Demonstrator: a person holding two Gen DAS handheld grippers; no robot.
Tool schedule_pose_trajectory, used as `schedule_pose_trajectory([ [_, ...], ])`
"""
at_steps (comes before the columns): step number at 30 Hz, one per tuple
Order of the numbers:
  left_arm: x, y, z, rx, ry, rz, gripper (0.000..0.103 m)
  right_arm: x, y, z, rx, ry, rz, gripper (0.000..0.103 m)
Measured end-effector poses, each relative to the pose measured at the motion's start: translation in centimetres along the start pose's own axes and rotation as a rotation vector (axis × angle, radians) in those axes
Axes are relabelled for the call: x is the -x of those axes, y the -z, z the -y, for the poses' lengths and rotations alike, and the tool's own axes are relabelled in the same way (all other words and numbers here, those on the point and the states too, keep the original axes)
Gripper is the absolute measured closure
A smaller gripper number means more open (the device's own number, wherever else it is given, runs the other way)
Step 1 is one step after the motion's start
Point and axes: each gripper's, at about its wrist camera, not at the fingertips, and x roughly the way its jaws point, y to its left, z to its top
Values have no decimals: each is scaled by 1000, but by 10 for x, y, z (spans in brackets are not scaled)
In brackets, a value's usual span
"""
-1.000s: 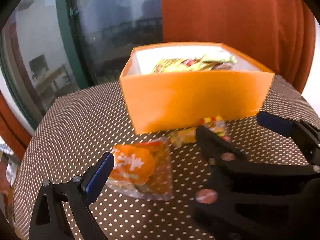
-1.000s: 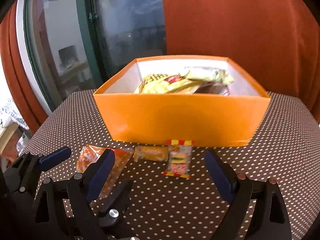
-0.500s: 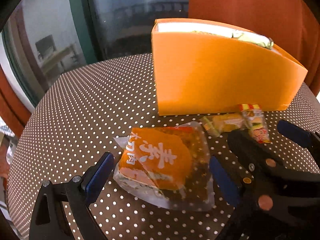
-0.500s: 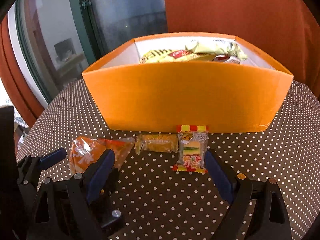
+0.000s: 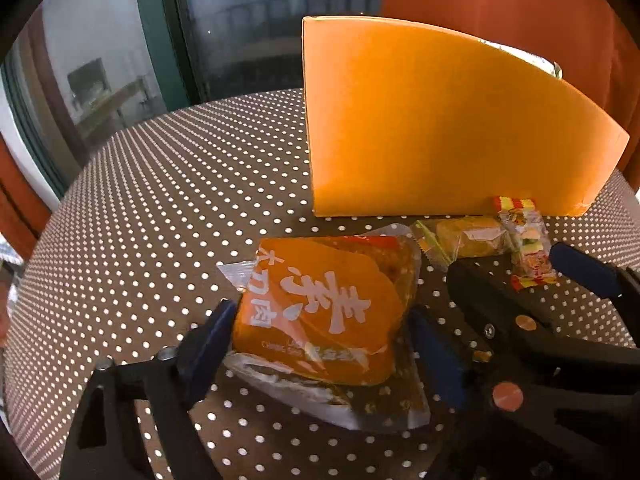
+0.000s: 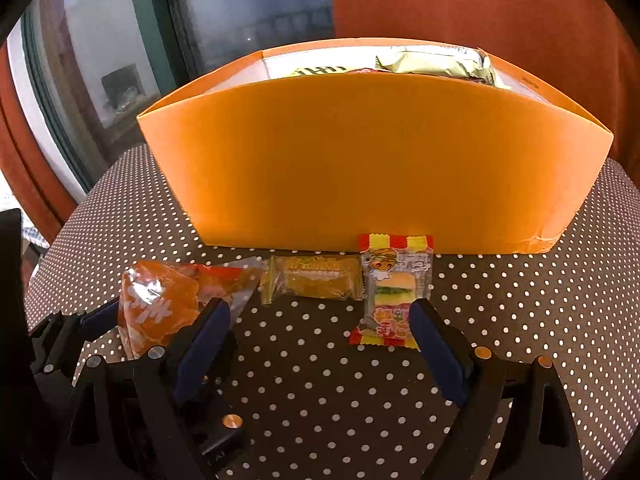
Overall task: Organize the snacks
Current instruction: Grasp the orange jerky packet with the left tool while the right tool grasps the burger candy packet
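Left wrist view: the left gripper (image 5: pixel 320 344) sits low over the polka-dot tablecloth (image 5: pixel 160 208), its jaws closing around the orange snack packet (image 5: pixel 324 320). The blue pads flank the packet's two sides; the left pad looks to touch the wrapper's edge, though whether either pad presses yet is hard to tell. The packet lies flat, its long axis running from near the camera toward the orange box (image 5: pixel 440 128), the clear sealed end nearest the lens. Beyond it, a small yellow cake bar (image 5: pixel 468 236) lies crosswise along the box's base, with a burger-candy packet (image 5: pixel 524 244) beside it.

Right wrist view: the right gripper (image 6: pixel 320 332) stands wide apart and holds nothing. Its right pad is just beside the burger-candy packet (image 6: pixel 394 292), which lies lengthwise pointing at the box (image 6: pixel 372 160). The cake bar (image 6: pixel 316 282) lies sideways left of it. Yellow wrappers (image 6: pixel 436 62) show over the box's rim.
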Motion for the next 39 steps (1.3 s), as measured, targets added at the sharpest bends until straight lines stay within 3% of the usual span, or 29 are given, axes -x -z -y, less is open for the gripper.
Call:
schedule_pose_trajectory([
  [2,0,-1,2,10,6,-4,31,0,1,2,-9,6,5,10],
  [4,0,-1,4,14,0,-5,33,2,2,5,-19,13,9,10],
  [16,3,3,45,-19,15,-8,34,9,8,49,-44,70,2,11],
  [24,-1,0,60,-18,12,-4,34,1,8,71,-62,81,-32,36],
  [26,-1,0,61,-15,11,0,34,2,8,74,-60,101,-23,53],
  [29,1,1,61,-15,10,4,36,3,7,79,-58,100,-21,66],
  [39,12,20,75,-46,31,7,38,18,18,73,-36,65,-36,69],
])
